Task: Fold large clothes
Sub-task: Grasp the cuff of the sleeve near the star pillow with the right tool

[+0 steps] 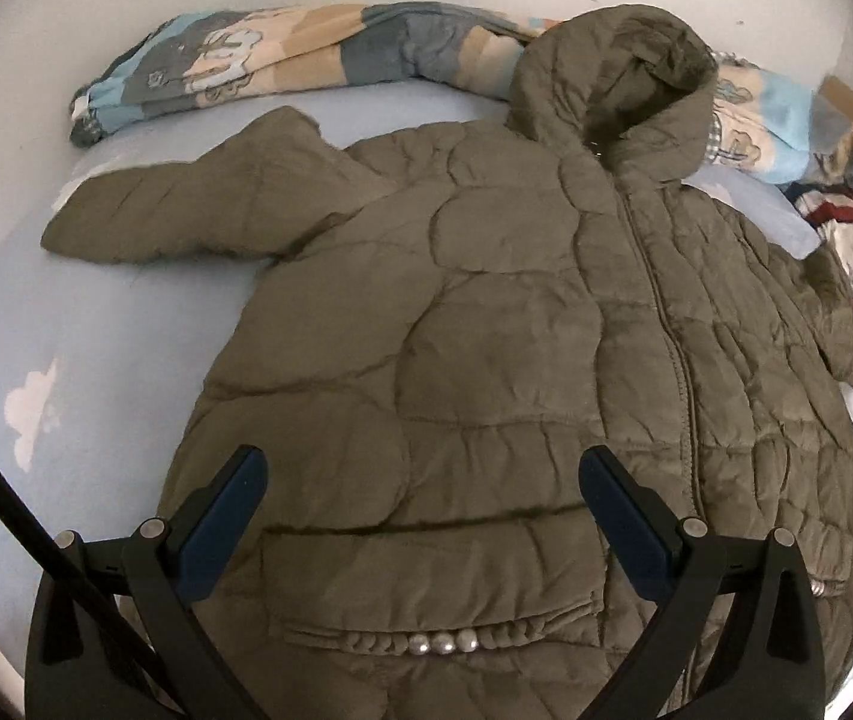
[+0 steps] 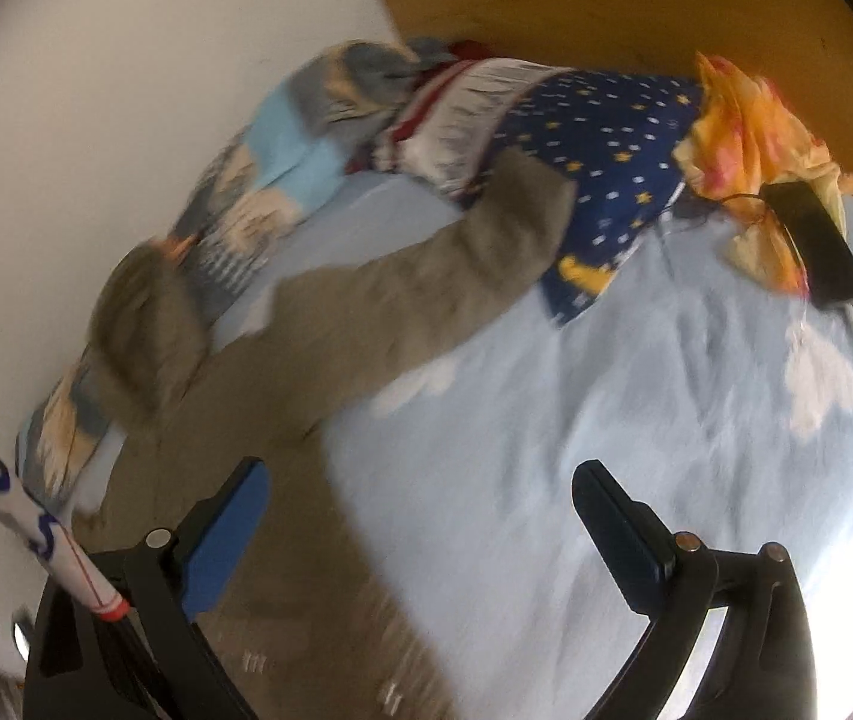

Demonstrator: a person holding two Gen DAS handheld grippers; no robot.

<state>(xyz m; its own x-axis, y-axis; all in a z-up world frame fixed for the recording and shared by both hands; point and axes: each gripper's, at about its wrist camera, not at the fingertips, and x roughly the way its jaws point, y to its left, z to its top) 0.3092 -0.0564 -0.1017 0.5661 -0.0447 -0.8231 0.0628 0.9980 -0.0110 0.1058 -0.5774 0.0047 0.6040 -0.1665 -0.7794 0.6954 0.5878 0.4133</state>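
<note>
Item: olive-green quilted hooded jacket [image 1: 486,312], laid front-up and zipped on the pale blue cloud-print bedsheet [image 2: 636,420], sleeves spread outward, evidently flattened ready for folding. Left gripper [image 1: 420,516]: jaws held wide above the hem, nothing gripped. Right gripper [image 2: 420,516]: likewise wide and empty, poised near the jacket's edge; view blurred.

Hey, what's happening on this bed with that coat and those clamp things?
A person holds a two-finger gripper in each hand and is about to fold a padded olive coat. It lies zipped and spread flat on the blue sheet, hood toward the wall, sleeves out to the sides. The left gripper hovers open above the lower front near the pocket. The right gripper is also open, over the coat's right edge. Neither has grabbed anything yet, so folding hasn't started.
</note>
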